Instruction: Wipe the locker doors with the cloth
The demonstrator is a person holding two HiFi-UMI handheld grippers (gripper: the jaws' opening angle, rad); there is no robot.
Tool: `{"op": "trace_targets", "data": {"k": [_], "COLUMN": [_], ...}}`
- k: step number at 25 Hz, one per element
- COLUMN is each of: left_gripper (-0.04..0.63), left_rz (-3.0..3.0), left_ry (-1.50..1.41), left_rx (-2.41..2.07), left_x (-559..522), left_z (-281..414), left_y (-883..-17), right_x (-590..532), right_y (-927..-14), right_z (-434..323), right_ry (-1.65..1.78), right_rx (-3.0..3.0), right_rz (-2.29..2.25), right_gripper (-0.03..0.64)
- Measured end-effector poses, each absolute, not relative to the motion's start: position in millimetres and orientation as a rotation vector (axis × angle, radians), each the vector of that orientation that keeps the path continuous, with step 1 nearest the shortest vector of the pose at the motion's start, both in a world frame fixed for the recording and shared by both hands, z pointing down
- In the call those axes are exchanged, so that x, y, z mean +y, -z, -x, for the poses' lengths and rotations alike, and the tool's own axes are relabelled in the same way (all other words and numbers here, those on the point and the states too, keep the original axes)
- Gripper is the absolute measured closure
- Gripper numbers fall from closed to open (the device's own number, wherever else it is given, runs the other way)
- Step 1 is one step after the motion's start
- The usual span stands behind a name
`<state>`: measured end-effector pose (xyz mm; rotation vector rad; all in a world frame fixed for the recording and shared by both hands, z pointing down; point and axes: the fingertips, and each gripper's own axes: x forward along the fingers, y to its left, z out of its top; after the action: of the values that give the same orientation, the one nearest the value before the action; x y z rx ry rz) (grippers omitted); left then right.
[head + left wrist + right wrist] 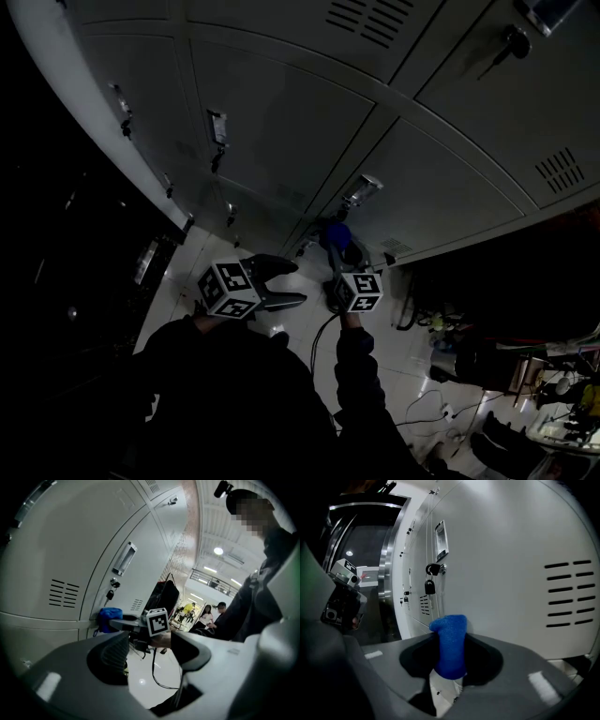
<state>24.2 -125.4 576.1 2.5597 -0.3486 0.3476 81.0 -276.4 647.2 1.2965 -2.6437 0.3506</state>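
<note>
Blue cloth: bunched into an upright roll and pinched between the jaws of the right gripper, with its top poking past them. It sits close to the lower edge of a locker door; contact unclear. Door is pale grey metal, shut, with louvred vents, a recessed handle and a key hanging from the lock.

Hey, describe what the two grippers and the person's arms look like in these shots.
The left gripper and the right gripper both have broad grey moulded jaws with dark ribbed pads. Each carries a white cube printed with black square markers. A thin black cable trails below the right one. The person wears dark long sleeves.
</note>
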Motion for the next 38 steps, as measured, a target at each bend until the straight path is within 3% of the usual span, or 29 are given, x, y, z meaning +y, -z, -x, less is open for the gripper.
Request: {"op": "trace_targets", "data": {"k": [20,30,38], "left_gripper": [0.333,0.333,0.333], "left_rz": [-2.578,-2.568,-2.595], "left_ry": [-0.389,-0.402,-0.372], "left_rx": [-0.271,-0.335,-0.326], "left_x": [-106,-103,-86], "left_z": [-119,-124,-113], "left_y": [-579,-579,-561], "right_x": [-253,-252,-184], "right_y": [-654,-649,-576], "right_z": [-250,-257,-215], "right_ry": [-0.411,-0.559,-0.413], "right_rx": [-2.545,-2.631,-2.751], "right_rz": [-1.471,-1.457,-1.373], "right_gripper": [0.486,0.486,0.486]}}
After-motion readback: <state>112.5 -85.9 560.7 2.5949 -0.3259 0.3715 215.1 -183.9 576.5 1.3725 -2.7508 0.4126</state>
